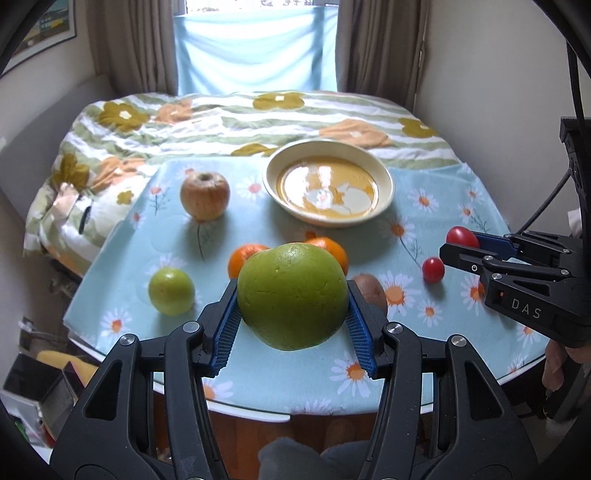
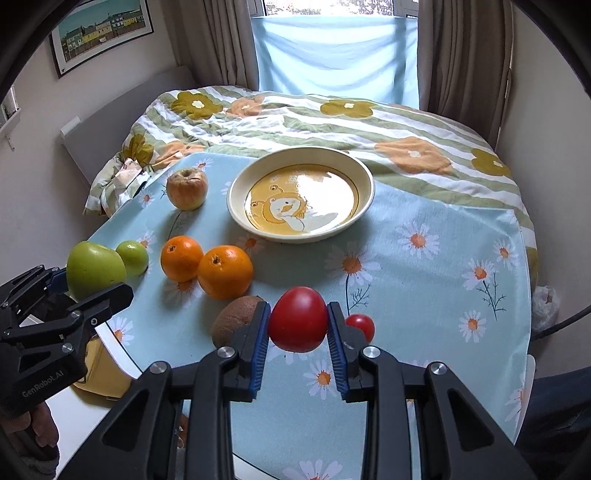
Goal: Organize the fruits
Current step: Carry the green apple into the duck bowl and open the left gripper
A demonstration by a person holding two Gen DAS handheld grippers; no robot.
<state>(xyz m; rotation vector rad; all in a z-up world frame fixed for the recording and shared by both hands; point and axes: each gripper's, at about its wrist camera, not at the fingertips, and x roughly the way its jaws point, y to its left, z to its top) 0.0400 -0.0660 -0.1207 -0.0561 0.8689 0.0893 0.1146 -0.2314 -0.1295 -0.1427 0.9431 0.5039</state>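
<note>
Left gripper (image 1: 293, 314): jaws spread wide, blue pads (image 1: 225, 332) pressed on both sides of big green apple (image 1: 293, 295), held above the near table edge. Same gripper (image 2: 79, 284) seen from the right wrist view at far left, apple (image 2: 94, 269) clamped.

Right gripper (image 2: 297, 328): jaws at moderate width, pads (image 2: 258, 347) gripping a red tomato (image 2: 298, 319), lifted off the cloth (image 2: 424, 288). In the left wrist view this gripper (image 1: 461, 245) enters from the right w/ tomato (image 1: 461, 236) at its tip.

On the daisy-print cloth (image 1: 266, 373):
- small green apple (image 1: 171, 291), left of the held one; also (image 2: 133, 257).
- two oranges, touching each other: (image 2: 181, 258) & (image 2: 225, 271); in the left wrist view mostly hidden behind the big apple.
- kiwi (image 2: 232, 321), just beside the right gripper's left pad; partly visible (image 1: 371, 291).
- small tomato (image 1: 433, 269), near the right gripper; (image 2: 364, 325) peeks past its right pad.
- tan-red apple (image 1: 205, 195), far left, stem up; (image 2: 187, 188).
- plate (image 1: 384, 177), cream rim, yellow bear print, nothing on it; far centre, apart from all fruit; (image 2: 365, 177).

Behind table: floral quilt (image 2: 332, 122), curtains (image 2: 461, 51), framed print (image 2: 99, 29) on the wall.
</note>
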